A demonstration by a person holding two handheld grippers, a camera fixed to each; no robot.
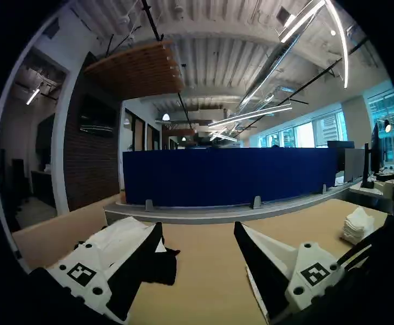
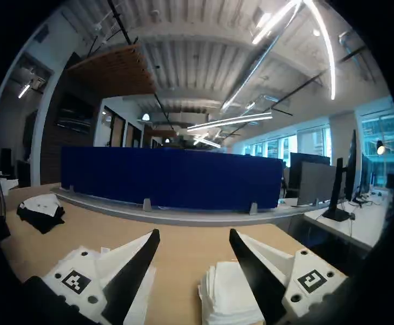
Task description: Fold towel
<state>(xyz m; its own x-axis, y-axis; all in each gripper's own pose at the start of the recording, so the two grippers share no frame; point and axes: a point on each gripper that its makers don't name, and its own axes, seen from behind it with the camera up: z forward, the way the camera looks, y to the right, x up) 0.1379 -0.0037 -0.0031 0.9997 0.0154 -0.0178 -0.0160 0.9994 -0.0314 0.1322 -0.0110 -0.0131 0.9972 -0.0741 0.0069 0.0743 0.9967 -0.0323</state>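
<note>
Over tan table [image 1: 208,271], blue divider [image 1: 224,176] behind: left gripper [image 1: 197,223], right gripper [image 2: 194,230], both apart.

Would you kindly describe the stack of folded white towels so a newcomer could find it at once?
Start at the long blue partition along the far edge of the wooden table. On the tabletop, close under the open right claw, sits the stack of towels. Unlike the crumpled black and white heap of cloth at the table's other end, it is all white and neatly layered.
</note>
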